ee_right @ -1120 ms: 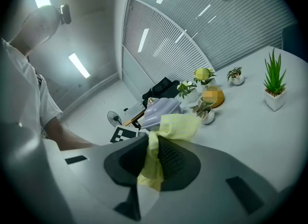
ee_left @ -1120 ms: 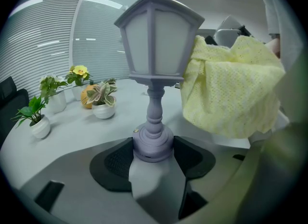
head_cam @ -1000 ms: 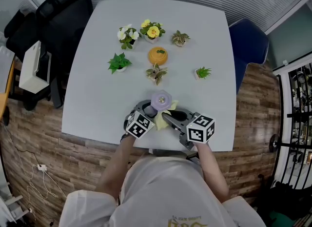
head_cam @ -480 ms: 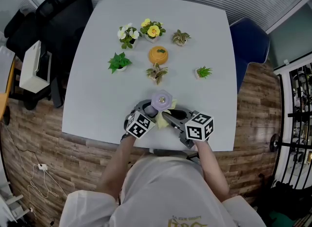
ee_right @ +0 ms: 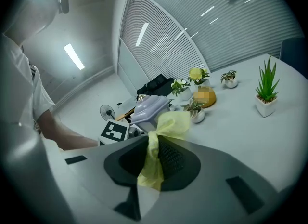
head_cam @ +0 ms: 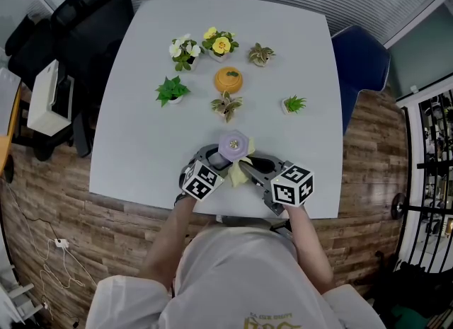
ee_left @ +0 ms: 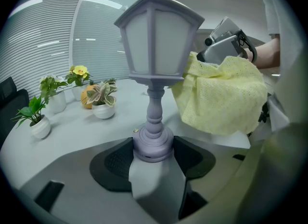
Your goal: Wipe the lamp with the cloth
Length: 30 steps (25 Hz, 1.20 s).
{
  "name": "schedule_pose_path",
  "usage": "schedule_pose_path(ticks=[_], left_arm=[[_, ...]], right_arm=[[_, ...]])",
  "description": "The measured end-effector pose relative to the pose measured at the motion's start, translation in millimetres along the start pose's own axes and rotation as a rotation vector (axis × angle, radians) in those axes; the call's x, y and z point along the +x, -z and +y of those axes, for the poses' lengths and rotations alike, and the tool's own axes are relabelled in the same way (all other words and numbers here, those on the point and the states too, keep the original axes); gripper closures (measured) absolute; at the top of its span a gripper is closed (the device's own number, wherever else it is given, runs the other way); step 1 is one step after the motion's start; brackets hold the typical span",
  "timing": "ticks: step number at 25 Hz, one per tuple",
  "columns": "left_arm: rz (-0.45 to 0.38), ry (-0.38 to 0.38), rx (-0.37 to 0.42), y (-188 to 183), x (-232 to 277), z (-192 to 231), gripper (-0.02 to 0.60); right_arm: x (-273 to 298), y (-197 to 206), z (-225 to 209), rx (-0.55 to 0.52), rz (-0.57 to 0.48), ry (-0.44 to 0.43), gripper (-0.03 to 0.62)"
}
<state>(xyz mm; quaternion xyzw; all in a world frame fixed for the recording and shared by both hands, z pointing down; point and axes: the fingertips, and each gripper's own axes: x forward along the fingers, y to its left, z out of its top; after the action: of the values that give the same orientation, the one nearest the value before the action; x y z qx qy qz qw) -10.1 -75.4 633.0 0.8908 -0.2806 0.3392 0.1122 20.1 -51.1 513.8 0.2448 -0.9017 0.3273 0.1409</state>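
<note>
Head view: potted plants (head_cam: 228, 106) beyond lamp (head_cam: 233, 146)

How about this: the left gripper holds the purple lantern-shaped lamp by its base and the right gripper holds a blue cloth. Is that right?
Not quite: the soft woven cloth in the right gripper is pale yellow, not blue; the right gripper view shows it. The rest is right.

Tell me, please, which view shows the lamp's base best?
The left gripper view: the lamp base sits plainly between the jaws of the left claw. The head view shows only the lamp's top; the right gripper view, its shade behind the cloth.
</note>
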Motion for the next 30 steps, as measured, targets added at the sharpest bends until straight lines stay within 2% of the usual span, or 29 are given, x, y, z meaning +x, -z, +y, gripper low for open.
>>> schedule_pose_path(ticks=[6,12,19,25,30], left_arm=[[0.001,0.001,0.000,0.3,0.1,0.9,0.317],[0.001,0.000,-0.003,-1.3,-0.6,-0.2,0.318],[-0.002,-0.003,-0.001,-1.7,-0.9,0.5,0.317],[-0.001,-0.001,-0.002,-0.8,0.4,0.7,0.317],[-0.001,-0.001,-0.003,-0.8,-0.2,0.4,0.317]], right_arm=[[-11.0,-12.6,-18.9,0.042,-0.056,0.060,0.526],[2.0,-14.2,-27.0,0.018,-0.001,0.064,0.526],[8.6,-14.1,-36.4,0.075,-0.005,0.033,0.526],[15.7,-8.3,-50.3,0.128,-0.014,0.057,0.526],[36.0,13.1,-49.1,0.103,0.083,0.068,0.527]])
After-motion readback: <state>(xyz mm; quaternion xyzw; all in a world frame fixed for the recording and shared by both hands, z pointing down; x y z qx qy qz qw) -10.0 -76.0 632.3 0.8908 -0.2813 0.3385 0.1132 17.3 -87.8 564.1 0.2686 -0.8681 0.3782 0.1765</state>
